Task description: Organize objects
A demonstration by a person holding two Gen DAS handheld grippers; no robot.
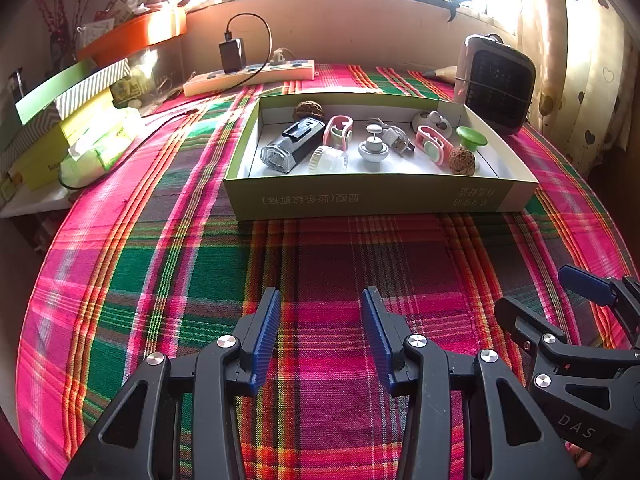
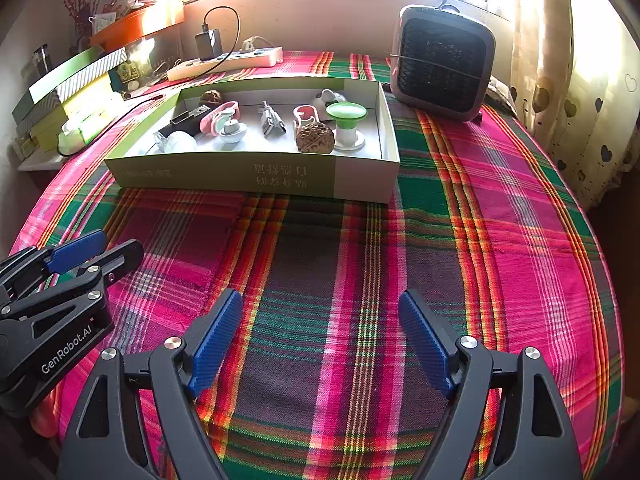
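A shallow green-and-white box (image 1: 380, 200) (image 2: 256, 172) lies on the plaid cloth. It holds a black bike light (image 1: 292, 144), two walnuts (image 1: 462, 160) (image 1: 308, 111), pink clips (image 1: 339, 130), a USB cable (image 1: 394, 138), a white lid (image 1: 328, 159) and a green-topped knob (image 1: 471, 136) (image 2: 346, 114). My left gripper (image 1: 321, 296) (image 2: 120, 242) hovers over the cloth short of the box, open and empty. To its right my right gripper (image 2: 320, 296) (image 1: 540, 292) stands open wider, with nothing between its blue pads (image 2: 214, 340).
A grey fan heater (image 1: 496, 84) (image 2: 440, 64) stands behind the box's right end. A power strip (image 1: 248, 76) with a charger lies at the back. Stacked boxes (image 1: 72, 100) and a tissue pack (image 1: 100, 148) crowd the left edge. A curtain (image 2: 580, 60) hangs at the right.
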